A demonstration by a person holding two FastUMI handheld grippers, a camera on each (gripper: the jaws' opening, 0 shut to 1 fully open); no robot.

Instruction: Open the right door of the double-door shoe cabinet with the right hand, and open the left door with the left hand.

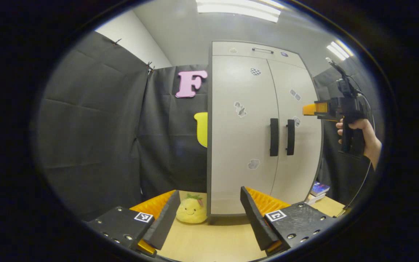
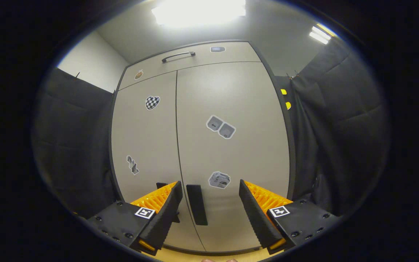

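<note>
The grey double-door shoe cabinet (image 1: 246, 145) stands on the table, both doors closed. The left door's black handle (image 1: 274, 137) and the right door's black handle (image 1: 290, 137) sit side by side at mid height. My left gripper (image 1: 209, 214) is open, low and well back from the cabinet. In the left gripper view the right gripper (image 1: 309, 109) is held by a hand (image 1: 362, 134) to the right of the cabinet, near the right door. In the right gripper view my right gripper (image 2: 209, 209) is open, close to the doors, with the right door's handle (image 2: 196, 203) between its fingers, untouched.
A yellow plush toy (image 1: 191, 210) lies on the wooden table (image 1: 209, 243) by the cabinet's left front corner. Books (image 1: 319, 189) lie at the cabinet's right side. Black cloth walls stand left and behind. A drawer with a handle (image 2: 178, 55) tops the cabinet.
</note>
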